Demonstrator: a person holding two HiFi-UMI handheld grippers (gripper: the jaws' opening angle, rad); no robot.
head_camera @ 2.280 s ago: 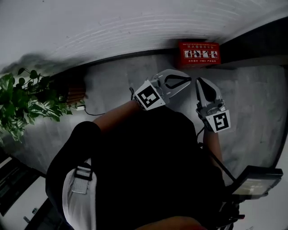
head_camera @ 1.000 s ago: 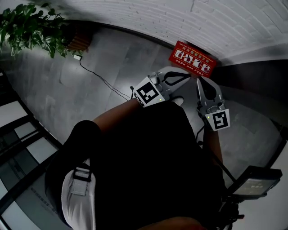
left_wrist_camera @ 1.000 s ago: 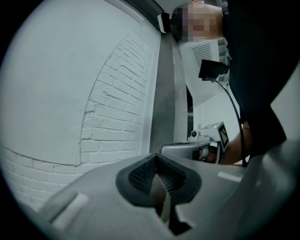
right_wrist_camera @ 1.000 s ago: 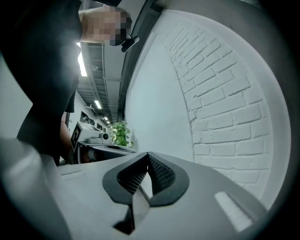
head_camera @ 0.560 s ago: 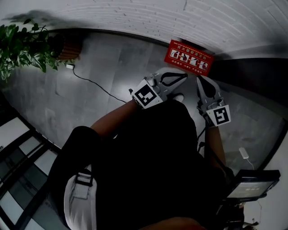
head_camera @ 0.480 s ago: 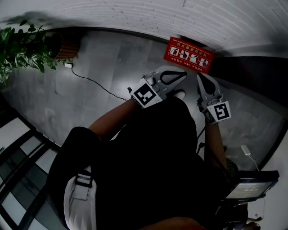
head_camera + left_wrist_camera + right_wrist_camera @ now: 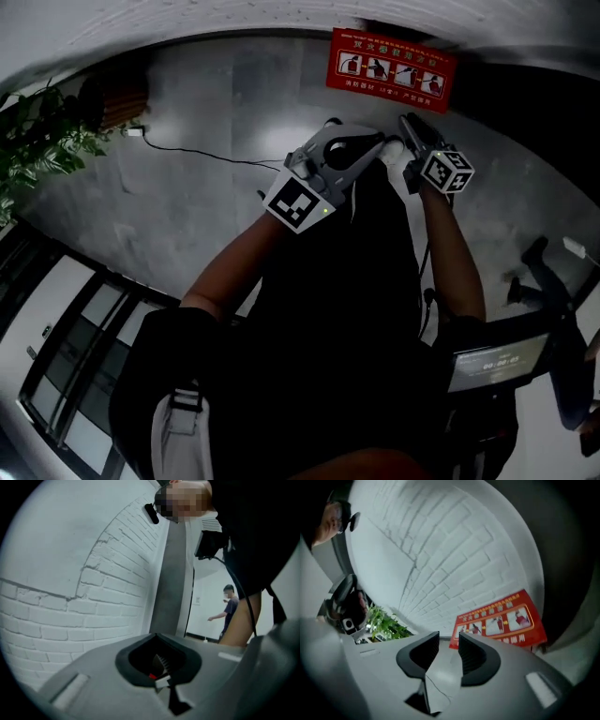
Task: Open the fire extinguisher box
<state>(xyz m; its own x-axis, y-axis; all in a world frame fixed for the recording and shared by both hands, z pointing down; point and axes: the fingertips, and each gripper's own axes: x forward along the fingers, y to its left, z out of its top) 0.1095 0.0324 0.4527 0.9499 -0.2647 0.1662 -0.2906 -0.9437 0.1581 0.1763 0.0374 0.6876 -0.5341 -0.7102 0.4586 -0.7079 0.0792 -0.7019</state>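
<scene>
- Left gripper [image 7: 373,143]: jaws pressed together at the tips, nothing in them. It's up in the air over the grey floor [image 7: 216,197], well short of the box.
- Right gripper [image 7: 449,640]: jaws a little apart, only bare floor showing in the gap, so it's empty.
- Fire extinguisher box [image 7: 392,70]: red, with a row of picture panels on the face I can see. It sits at the far edge of the floor against the white brick wall [image 7: 440,559], just beyond both grippers. Neither one touches it.
- Potted plant [image 7: 37,141] at the floor's far left corner, with a thin cable [image 7: 202,155] trailing from there.
</scene>
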